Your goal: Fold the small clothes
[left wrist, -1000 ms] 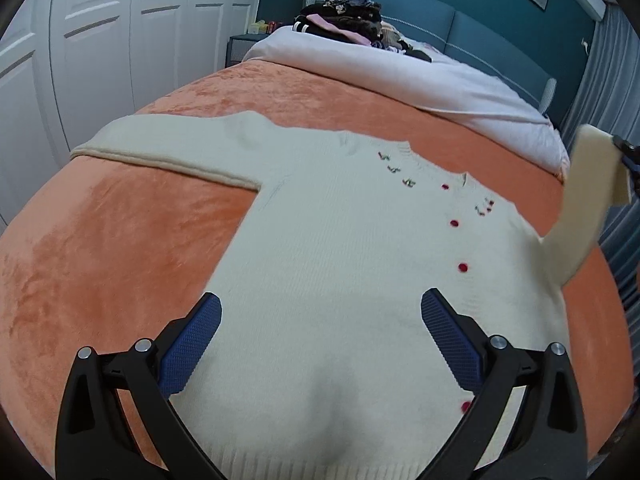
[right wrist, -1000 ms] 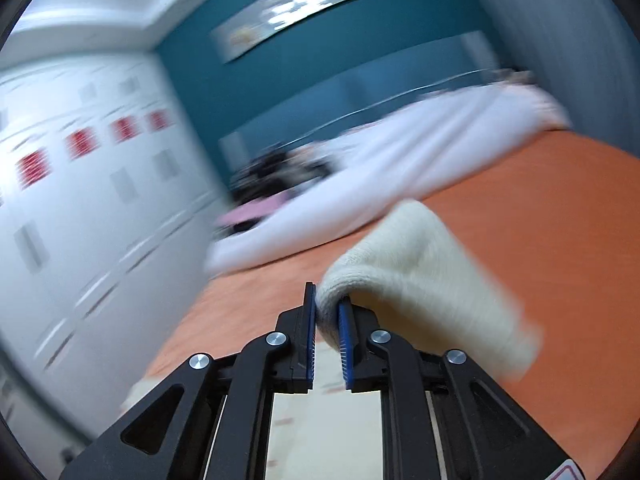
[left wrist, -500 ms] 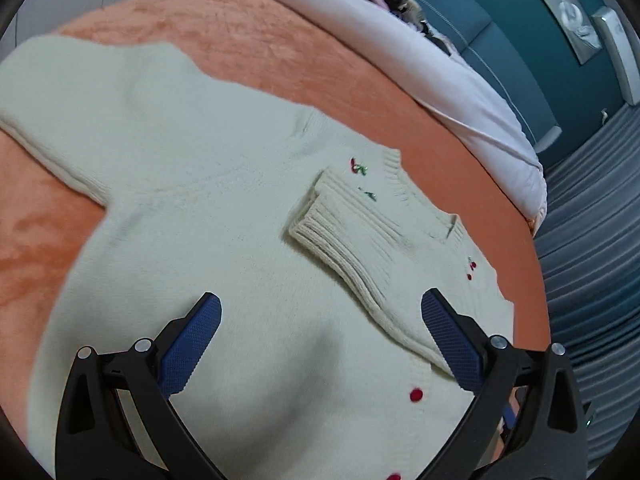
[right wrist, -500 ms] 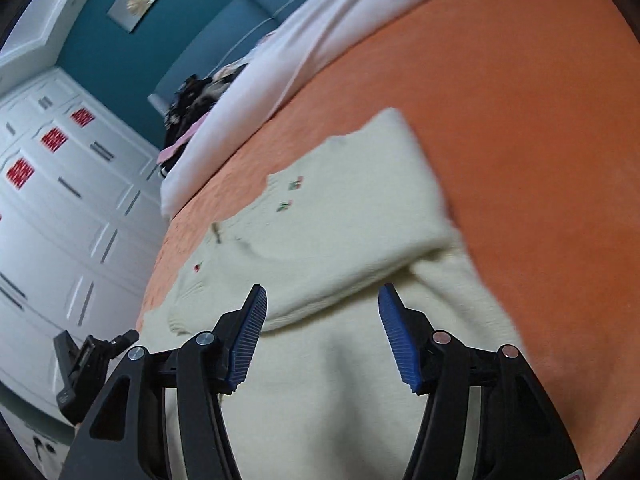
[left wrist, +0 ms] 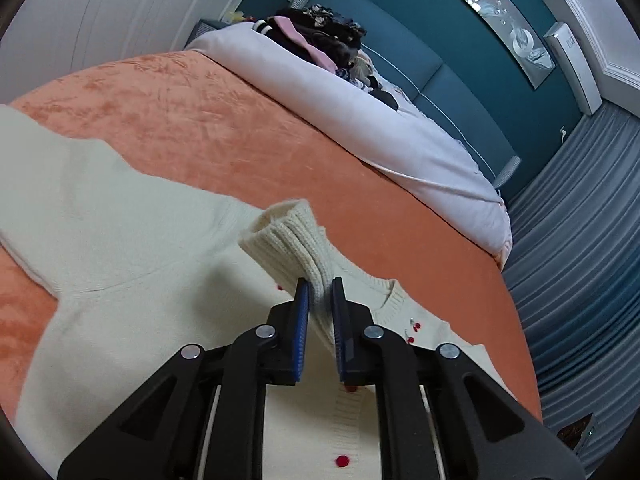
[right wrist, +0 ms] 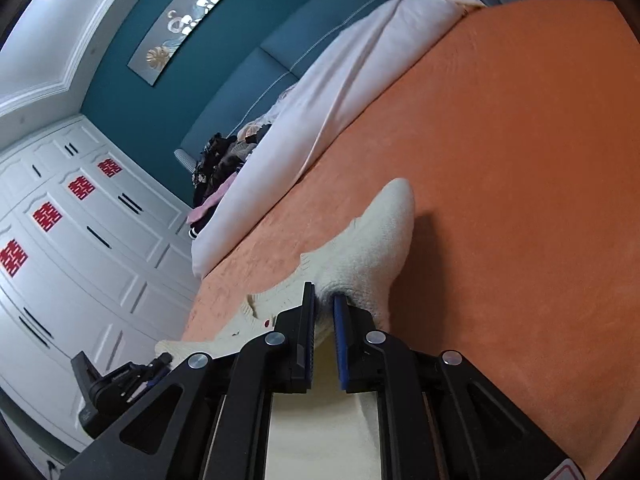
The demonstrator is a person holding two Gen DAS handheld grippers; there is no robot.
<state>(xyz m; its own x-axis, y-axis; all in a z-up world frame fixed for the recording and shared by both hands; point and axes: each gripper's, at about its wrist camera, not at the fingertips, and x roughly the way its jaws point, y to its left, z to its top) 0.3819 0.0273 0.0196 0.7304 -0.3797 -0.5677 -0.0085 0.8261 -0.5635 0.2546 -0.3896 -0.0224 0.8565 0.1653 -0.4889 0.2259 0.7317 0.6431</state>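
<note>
I count one cream knitted cardigan [left wrist: 132, 264] spread flat on the orange plush bedspread [left wrist: 192, 120], and two black grippers with blue ribbed pads, both pinched narrow on its knit. Starting at the left of the left wrist view, one long sleeve [left wrist: 48, 184] lies stretched out toward the left edge, its long axis running roughly left to right across the bedspread; the body is a fine, smooth knit, and the neckline [left wrist: 390, 300] points up and away toward the white padded duvet [left wrist: 360, 120]. I can see three round red buttons, one [left wrist: 342, 461] low in the frame, on a ribbed front band that runs from there up toward the neckline. My left gripper [left wrist: 320, 304] is clamped on the other sleeve's chunky ribbed cuff [left wrist: 288, 236], which stands lifted above the cardigan's chest with its open end tilted up and to the left. A single heap of dark and pink clothes [left wrist: 320, 36] sits on the duvet near the teal upholstered headboard [left wrist: 440, 68]. In the right wrist view, my right gripper [right wrist: 322, 320] is closed on a bunched fold of the cardigan's fuzzy knit [right wrist: 376, 248], whose rounded end points up and away over the bedspread; the left gripper shows at the lower left.
</note>
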